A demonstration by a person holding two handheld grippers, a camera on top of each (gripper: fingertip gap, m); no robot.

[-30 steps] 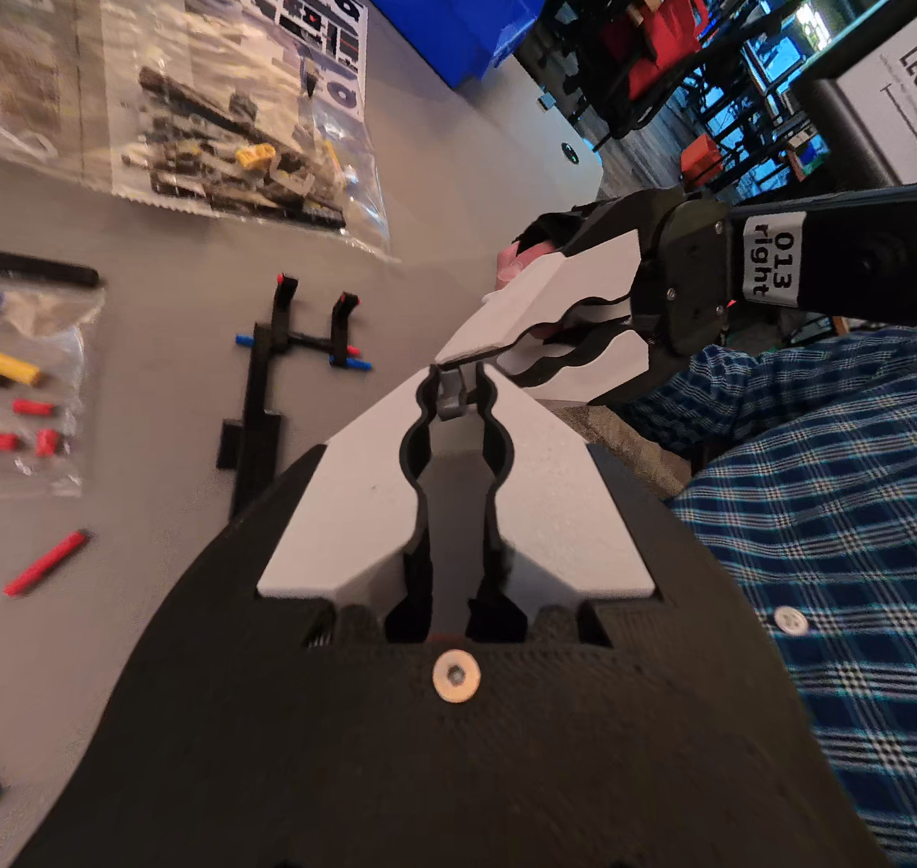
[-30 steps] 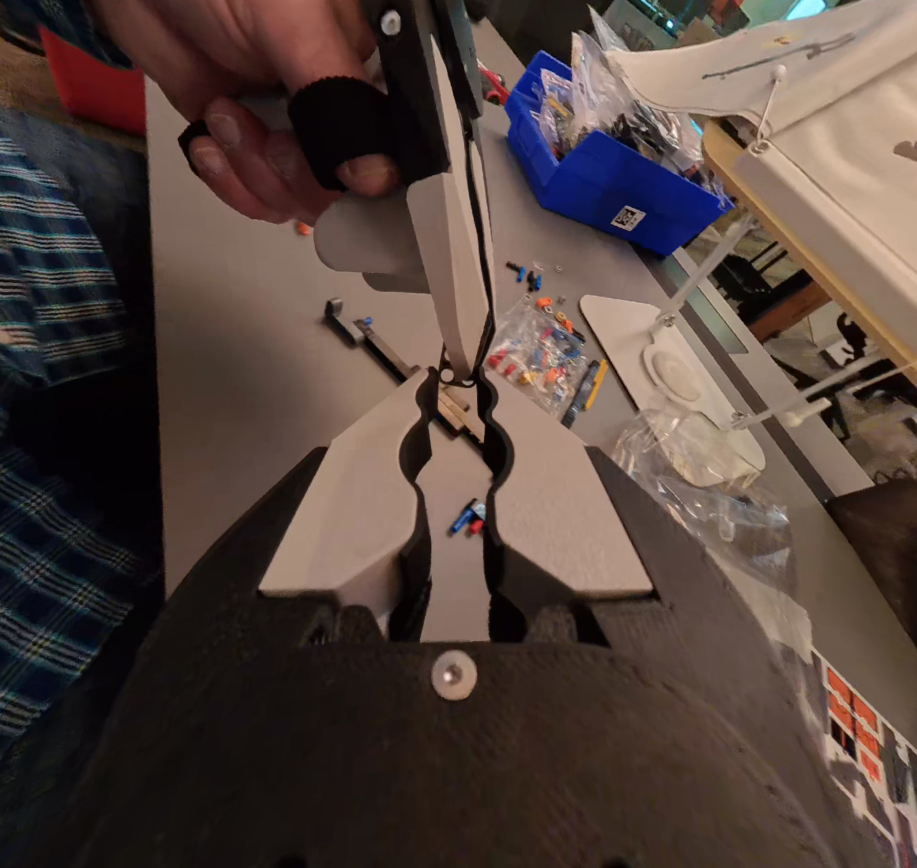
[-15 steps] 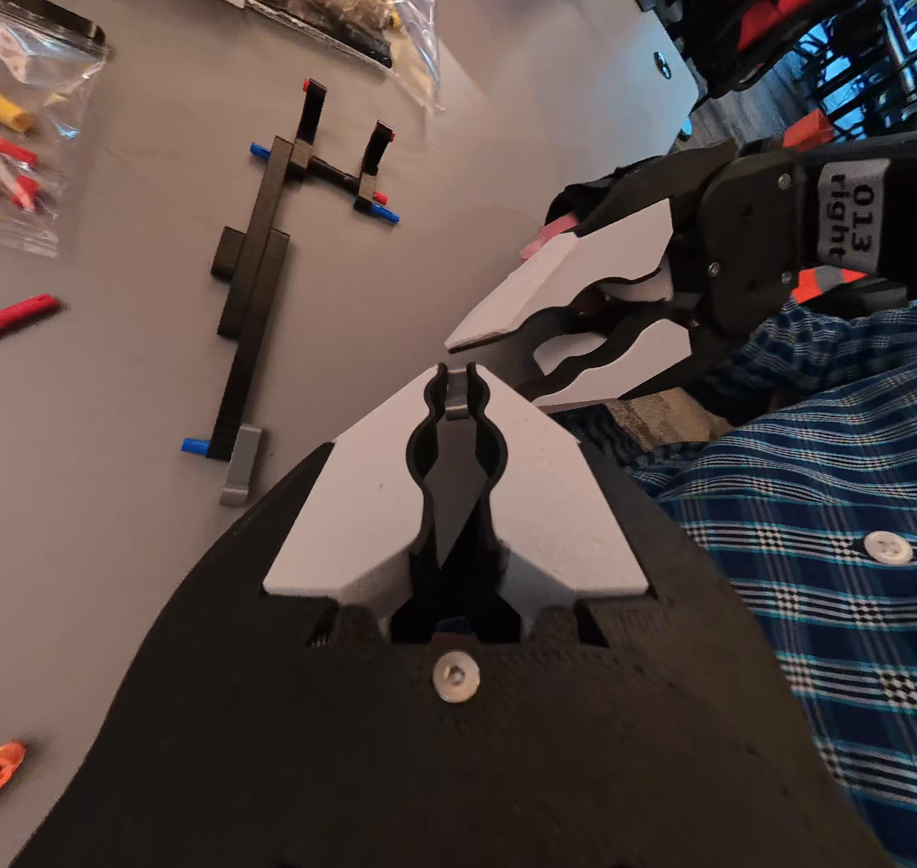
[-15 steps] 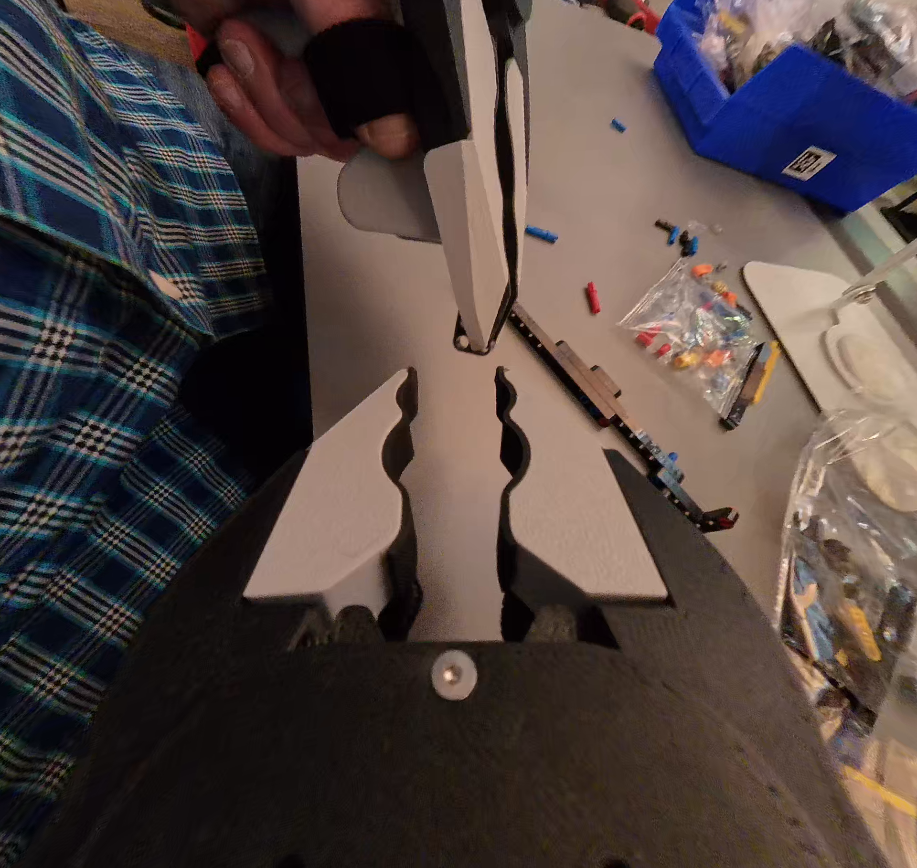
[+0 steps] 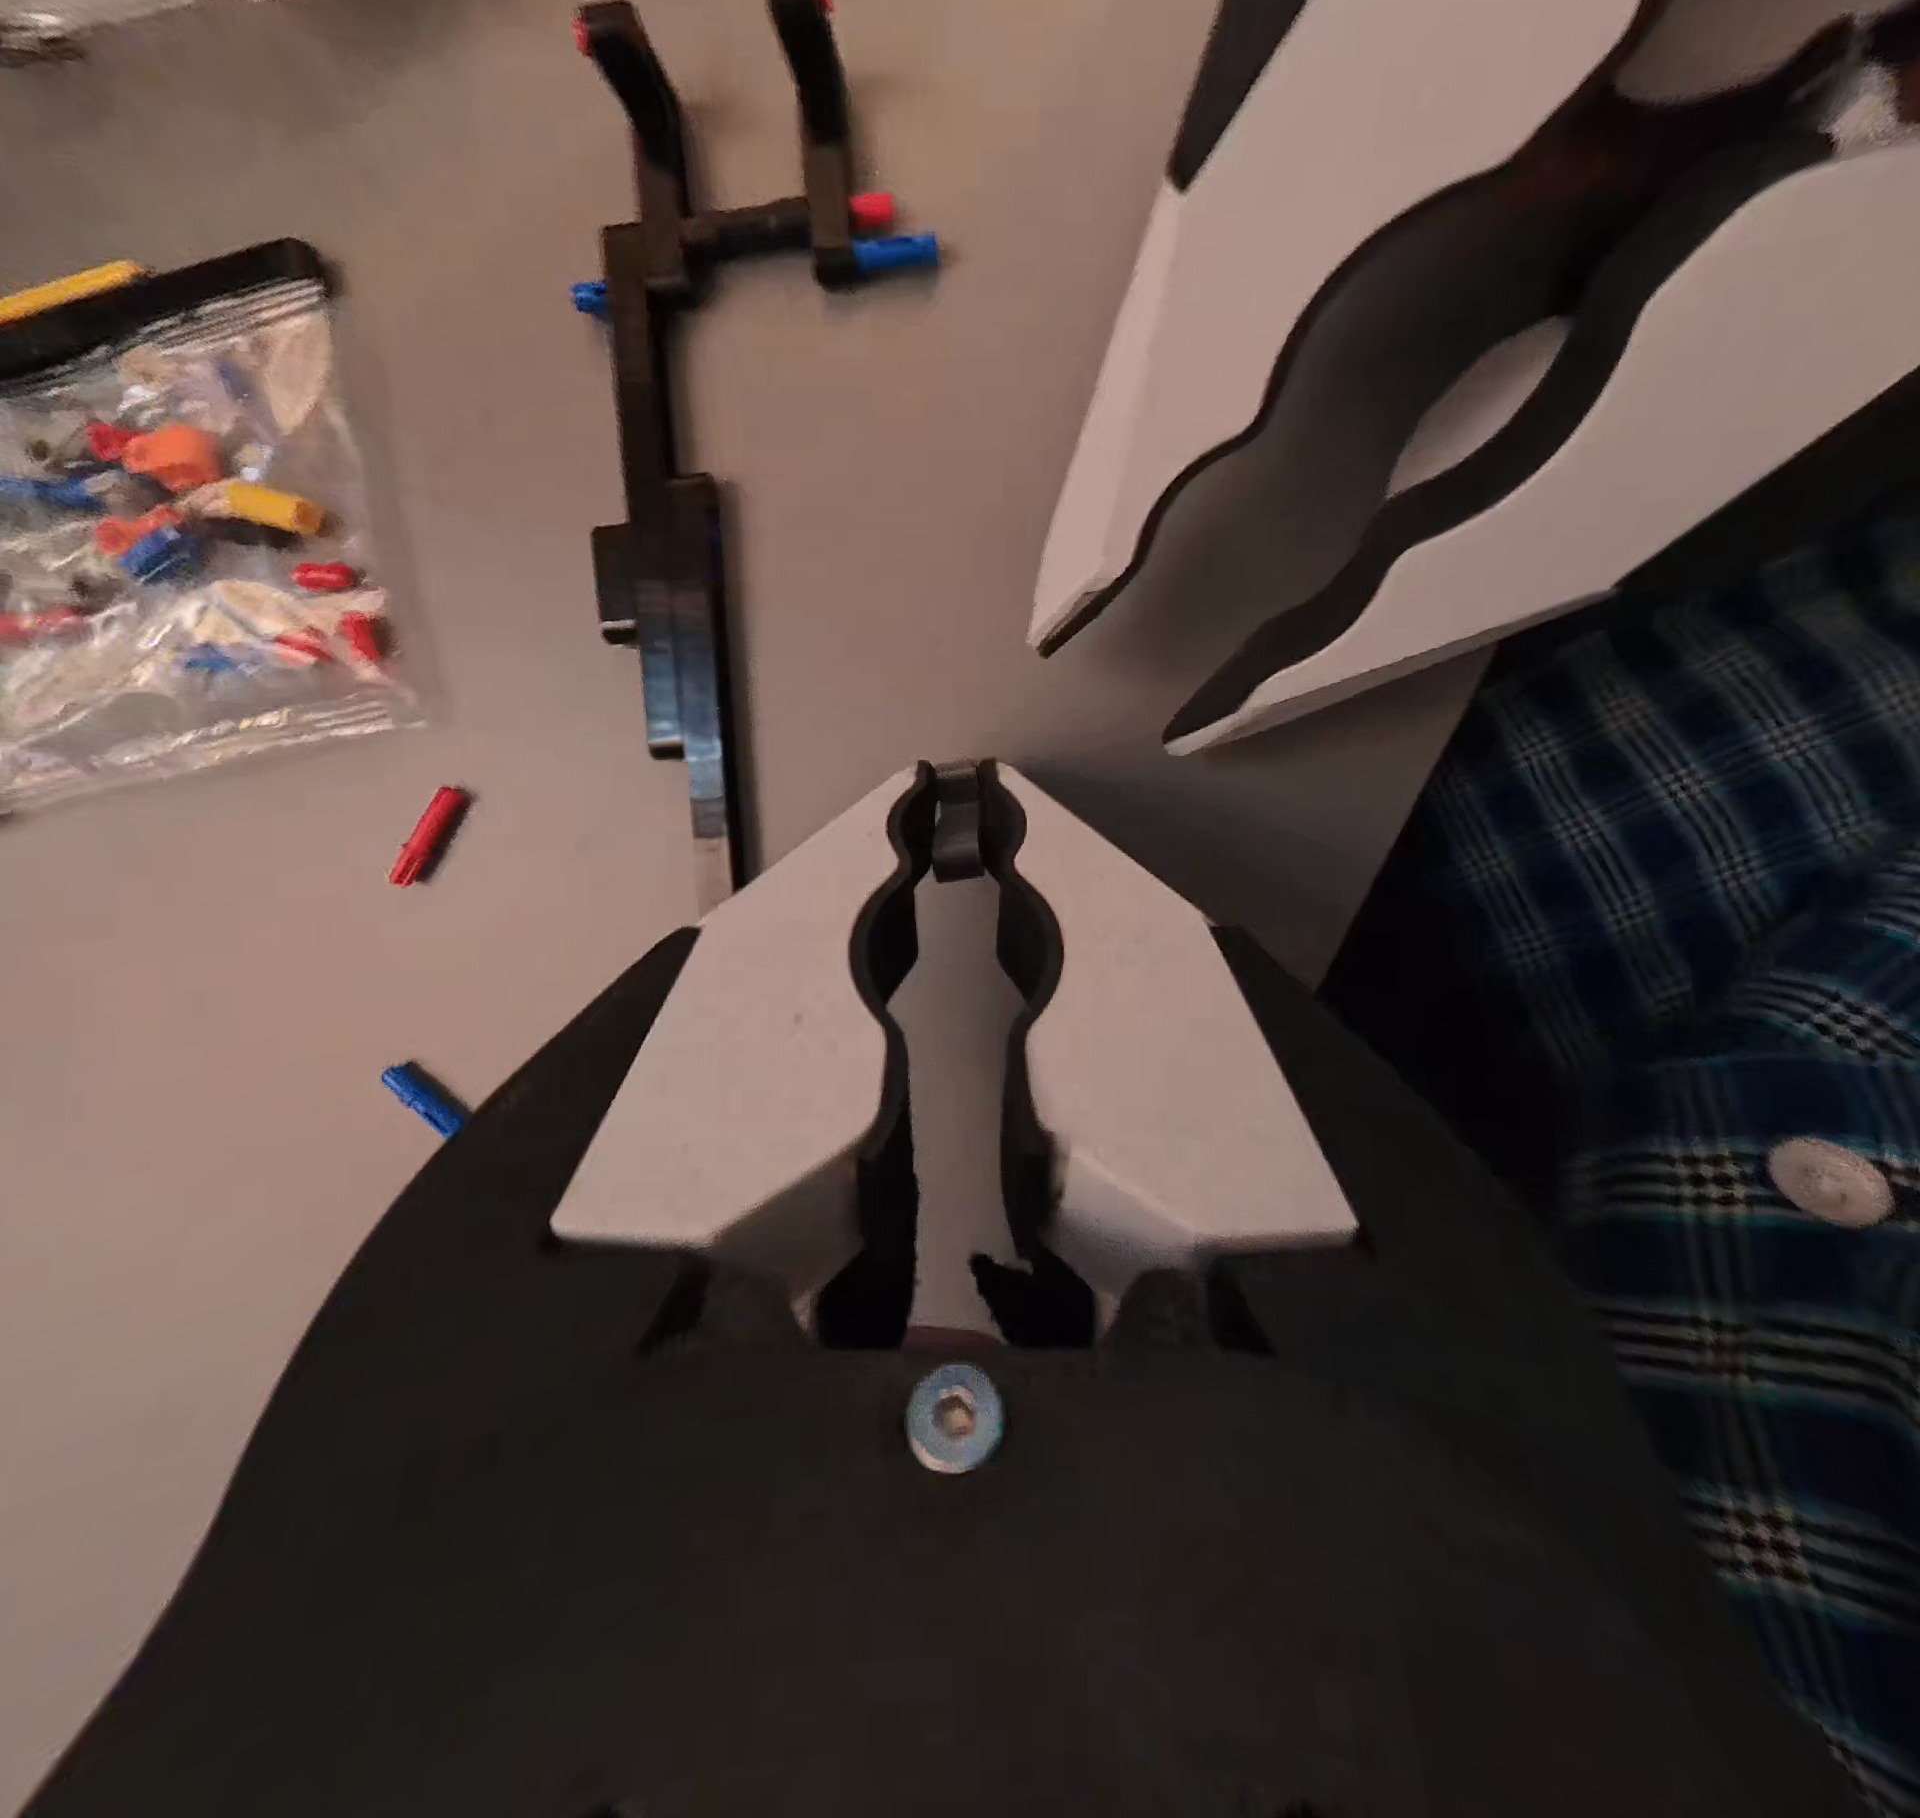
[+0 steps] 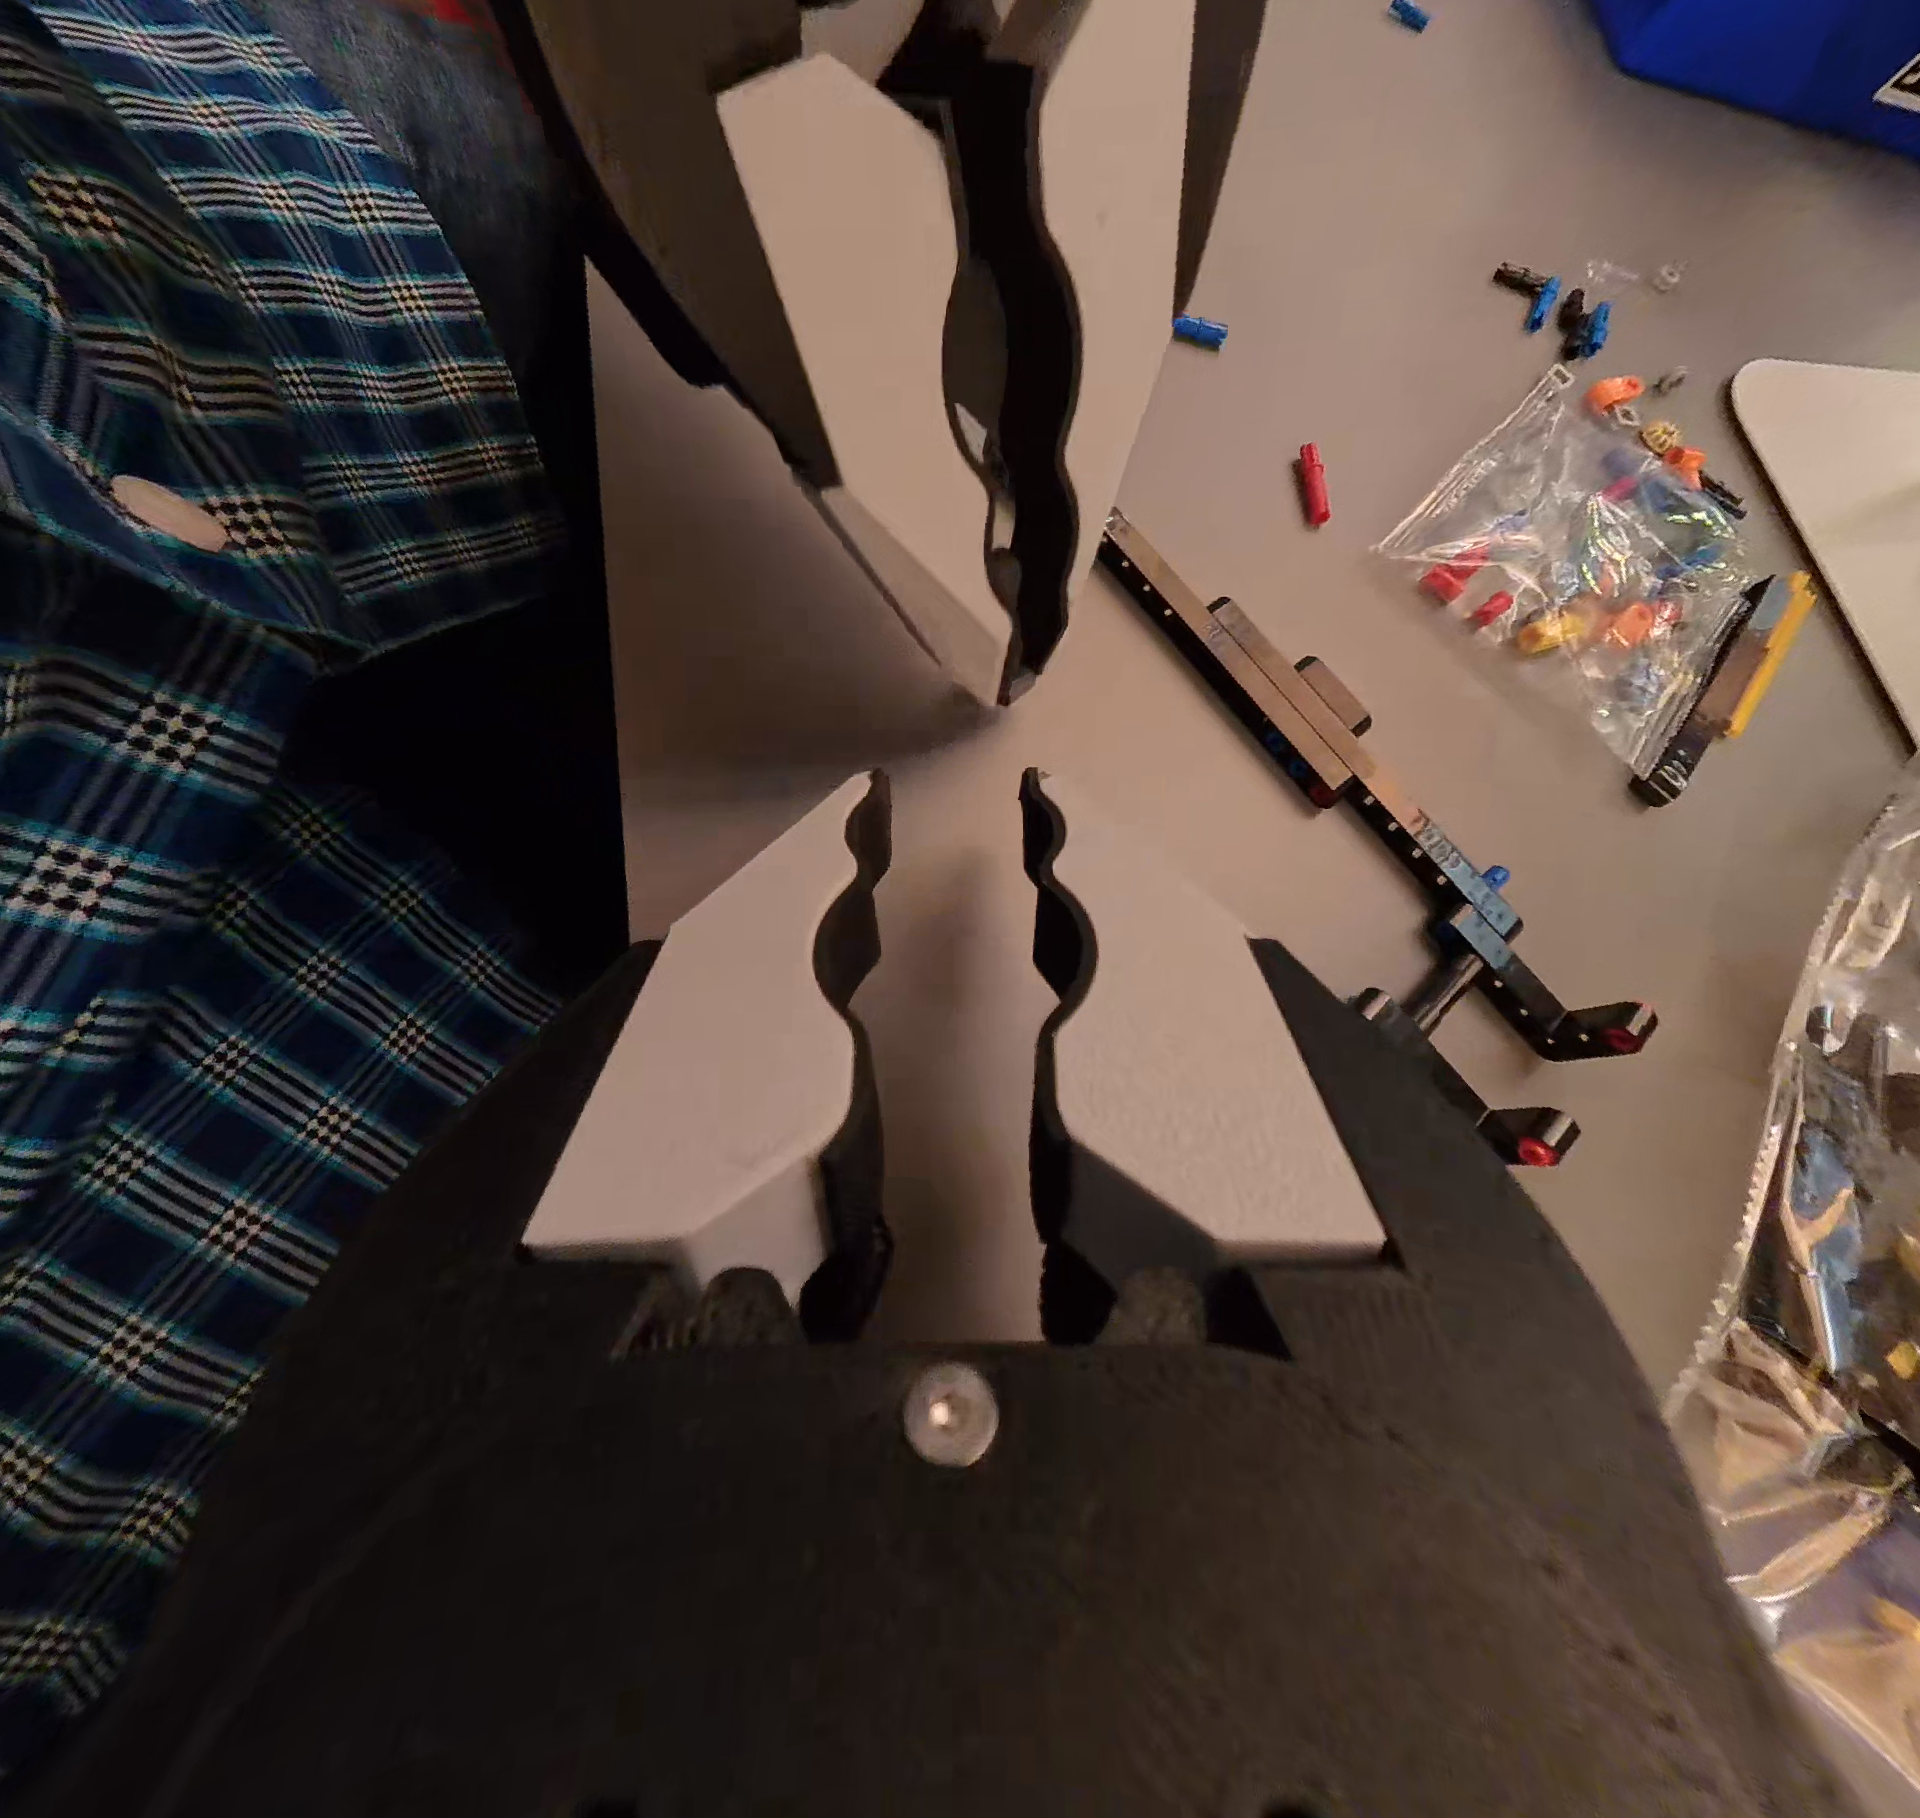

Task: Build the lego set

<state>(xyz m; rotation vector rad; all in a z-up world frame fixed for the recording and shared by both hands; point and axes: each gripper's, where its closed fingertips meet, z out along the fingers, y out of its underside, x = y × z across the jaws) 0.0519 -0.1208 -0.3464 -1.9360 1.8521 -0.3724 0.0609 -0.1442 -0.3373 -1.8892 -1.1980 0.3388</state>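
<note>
Centrally in the left wrist view, the left gripper [image 5: 958, 776] is pinching a small grey piece [image 5: 956, 823] between its tips, pointing up the frame over the grey table [image 5: 260, 989]. Upper right, the right gripper [image 5: 1107, 690] is angling down-left with its fingers spread and nothing between them; its own view shows the same gap [image 6: 956, 781]. Left of centre, the black lego frame [image 5: 675, 480] is lying flat on the table, with a bag of small parts [image 5: 177, 542] further left and a loose red pin [image 5: 428, 833] below it.
</note>
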